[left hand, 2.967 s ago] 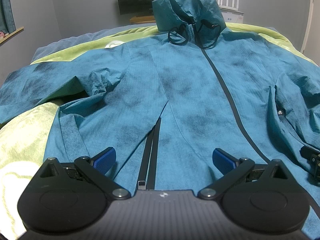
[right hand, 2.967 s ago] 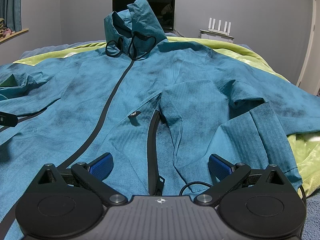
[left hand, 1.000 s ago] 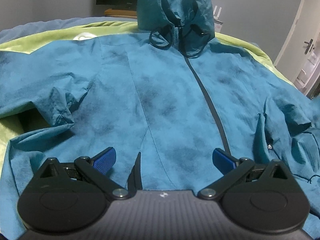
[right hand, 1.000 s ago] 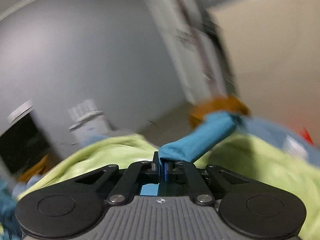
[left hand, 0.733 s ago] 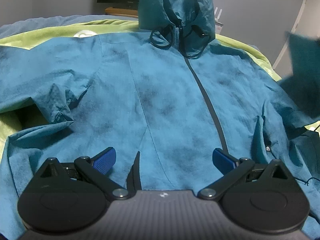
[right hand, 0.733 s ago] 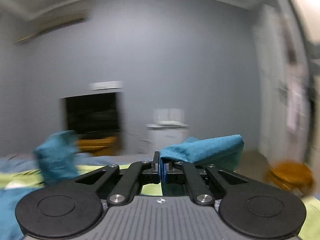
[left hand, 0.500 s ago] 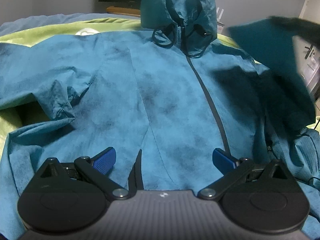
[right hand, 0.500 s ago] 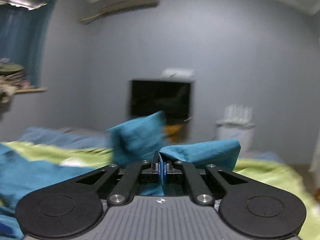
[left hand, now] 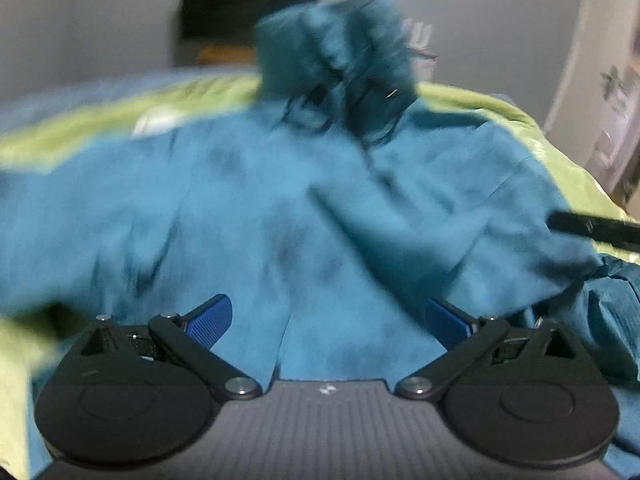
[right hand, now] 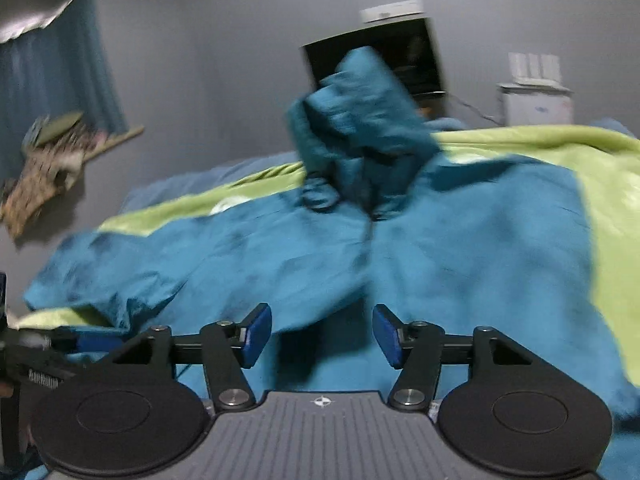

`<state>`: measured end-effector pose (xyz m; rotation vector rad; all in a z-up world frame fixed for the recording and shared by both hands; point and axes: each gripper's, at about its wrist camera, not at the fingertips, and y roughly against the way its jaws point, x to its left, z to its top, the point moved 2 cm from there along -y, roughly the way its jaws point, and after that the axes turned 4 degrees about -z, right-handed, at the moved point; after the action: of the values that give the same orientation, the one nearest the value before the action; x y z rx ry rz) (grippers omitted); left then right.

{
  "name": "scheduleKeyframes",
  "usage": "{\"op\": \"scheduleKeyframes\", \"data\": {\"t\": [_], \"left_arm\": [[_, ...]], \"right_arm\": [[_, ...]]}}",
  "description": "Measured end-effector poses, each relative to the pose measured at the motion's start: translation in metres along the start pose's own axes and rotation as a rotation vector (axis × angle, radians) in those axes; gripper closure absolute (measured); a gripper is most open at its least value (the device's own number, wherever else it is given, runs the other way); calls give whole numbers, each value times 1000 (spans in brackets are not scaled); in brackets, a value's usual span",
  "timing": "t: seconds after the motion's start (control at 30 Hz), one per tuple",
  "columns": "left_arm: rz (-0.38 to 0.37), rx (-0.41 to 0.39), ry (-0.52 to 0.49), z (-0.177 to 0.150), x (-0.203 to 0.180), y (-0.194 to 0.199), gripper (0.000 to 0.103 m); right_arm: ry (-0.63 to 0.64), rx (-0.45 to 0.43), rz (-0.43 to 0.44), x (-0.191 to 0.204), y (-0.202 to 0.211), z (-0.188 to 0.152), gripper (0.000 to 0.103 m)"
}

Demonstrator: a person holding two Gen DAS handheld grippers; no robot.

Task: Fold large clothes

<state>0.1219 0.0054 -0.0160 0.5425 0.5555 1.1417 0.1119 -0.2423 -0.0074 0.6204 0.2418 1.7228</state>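
Note:
A teal hooded jacket [left hand: 248,216] lies front up on a green blanket [left hand: 480,100], hood [left hand: 336,52] at the far end. Its right sleeve [left hand: 420,220] now lies folded diagonally across the chest. My left gripper [left hand: 326,320] is open and empty above the jacket's lower hem. My right gripper [right hand: 322,334] is open and empty, hovering over the jacket [right hand: 460,264] near the folded sleeve's end. The hood [right hand: 360,120] stands up beyond it. Both views are motion blurred.
A dark TV [left hand: 248,0] hangs on the grey wall behind the bed. A white cabinet [right hand: 532,100] stands at the right. A curtain [right hand: 52,92] and a cluttered shelf [right hand: 60,140] are at the left. The right gripper's tip [left hand: 592,228] shows at the left view's right edge.
My right gripper carried the right sleeve up and over onto the jacket's chest, then opened and let it go. My left gripper stayed open and shifted slightly.

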Motion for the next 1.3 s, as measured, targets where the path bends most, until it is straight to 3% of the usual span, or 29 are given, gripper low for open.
{"op": "scheduleKeyframes", "data": {"t": [0.17, 0.3, 0.33, 0.37, 0.43, 0.5, 0.57, 0.73, 0.9, 1.23, 1.3], "left_arm": [[-36, -21, -154, 37, -49, -32, 0], [-60, 65, -251, 29, -87, -77, 3], [-31, 50, -287, 23, -93, -83, 17], [15, 37, -324, 16, -98, -88, 44], [104, 53, -393, 5, -101, -99, 82], [98, -8, -374, -2, -89, -94, 87], [118, -85, -284, -3, -67, -79, 92], [209, -147, 4, -6, 3, -48, 96], [173, -55, 346, -21, 64, -52, 94], [250, -84, 417, -27, 81, -40, 69], [261, -114, 357, -24, 77, -31, 62]], "right_arm": [[-41, -60, -162, -46, 29, -9, 39], [-132, -34, -187, -71, 20, -22, 37], [-130, -37, -190, -73, 19, -24, 38], [-122, -40, -195, -74, 19, -26, 37], [-108, -46, -198, -77, 18, -29, 36], [-99, -49, -200, -78, 16, -31, 34], [-87, -47, -208, -78, 4, -30, 34], [-104, -65, -246, -82, -3, -29, 34], [-88, -35, -405, -92, -27, -38, 34], [-24, -30, -422, -92, -33, -55, 28], [-18, -54, -425, -90, -30, -55, 28]]}}
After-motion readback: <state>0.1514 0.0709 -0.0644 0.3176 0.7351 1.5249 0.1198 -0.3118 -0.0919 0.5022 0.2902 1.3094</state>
